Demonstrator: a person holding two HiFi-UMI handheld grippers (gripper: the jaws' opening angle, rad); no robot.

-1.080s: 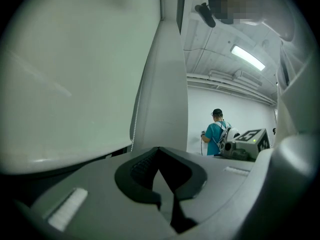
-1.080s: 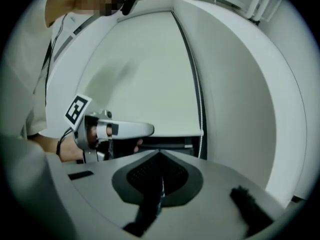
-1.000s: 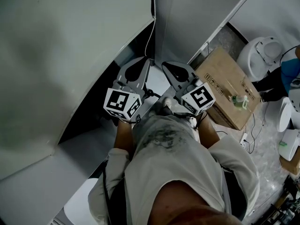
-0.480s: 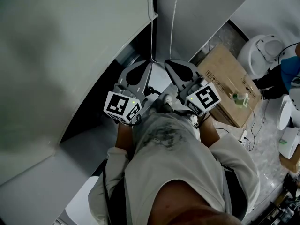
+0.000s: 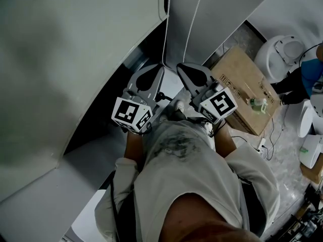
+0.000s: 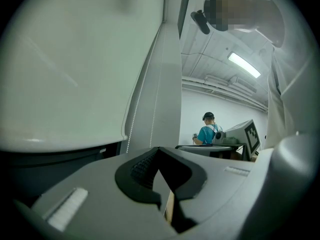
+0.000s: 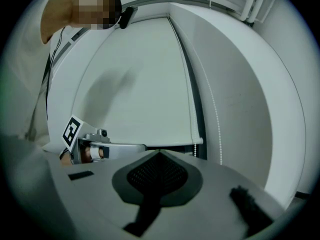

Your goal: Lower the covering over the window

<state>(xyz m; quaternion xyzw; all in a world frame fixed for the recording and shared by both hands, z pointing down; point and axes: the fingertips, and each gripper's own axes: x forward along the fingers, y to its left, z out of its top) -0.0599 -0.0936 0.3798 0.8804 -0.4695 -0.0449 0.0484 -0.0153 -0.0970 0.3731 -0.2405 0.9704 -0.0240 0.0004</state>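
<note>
A pale roller blind [image 5: 75, 49] covers most of the window, and its bottom bar [image 7: 170, 143] hangs above a dark gap. Two strands of bead chain [image 5: 166, 19] [image 5: 194, 19] drop beside the blind toward the gripper tips. My left gripper [image 5: 160, 67] [image 6: 160, 151] points level at the window's edge with its jaws shut. A chain strand [image 6: 152, 114] runs down to its tip; whether it is pinched I cannot tell. My right gripper [image 5: 179, 67] [image 7: 160, 155] sits close beside it, jaws also together, with the chain [image 7: 215, 119] just to its right.
A cardboard box [image 5: 245, 92] with a green bottle [image 5: 257, 107] on it stands on the floor to the right. Beyond it are a white round fixture [image 5: 282, 57] and a person in blue [image 5: 310, 77]. Cables lie on the floor by the box.
The picture has shifted a little, so a second chain strand now shows above the right gripper. Both grippers keep nearly the same place, and the blind's edge looks unchanged.
</note>
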